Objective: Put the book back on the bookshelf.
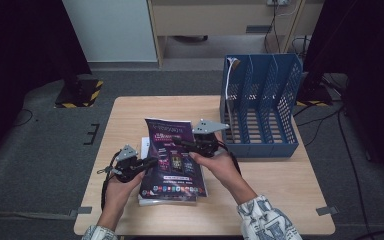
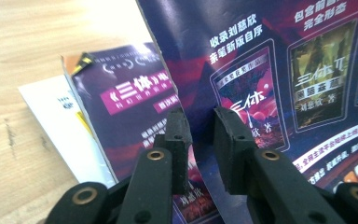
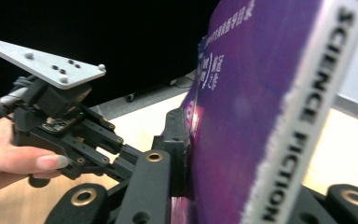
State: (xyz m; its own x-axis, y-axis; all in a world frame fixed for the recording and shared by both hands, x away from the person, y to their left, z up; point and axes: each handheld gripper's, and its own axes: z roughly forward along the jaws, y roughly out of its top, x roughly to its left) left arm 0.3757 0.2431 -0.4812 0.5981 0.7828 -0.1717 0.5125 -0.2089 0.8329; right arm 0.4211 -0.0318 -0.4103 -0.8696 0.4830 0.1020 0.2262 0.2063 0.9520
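A purple science-fiction magazine [image 1: 172,155] [image 2: 284,70] [image 3: 261,93] is held tilted above the table between both grippers. My left gripper [image 1: 152,161] [image 2: 201,126] is shut on its left edge, which runs in between the two black pads. Opposite it, my right gripper [image 1: 180,142] [image 3: 214,140] is shut on the spine side, where white lettering runs along the spine; its far jaw is hidden behind the magazine. Below lie a second purple magazine [image 2: 121,102] and a white booklet [image 2: 60,121] in a small stack [image 1: 144,142].
A blue file rack [image 1: 260,100] with several upright slots stands at the back right of the wooden table [image 1: 280,190], just beyond the right hand. A black-and-yellow stand base [image 1: 80,92] sits on the floor beyond the table's left corner.
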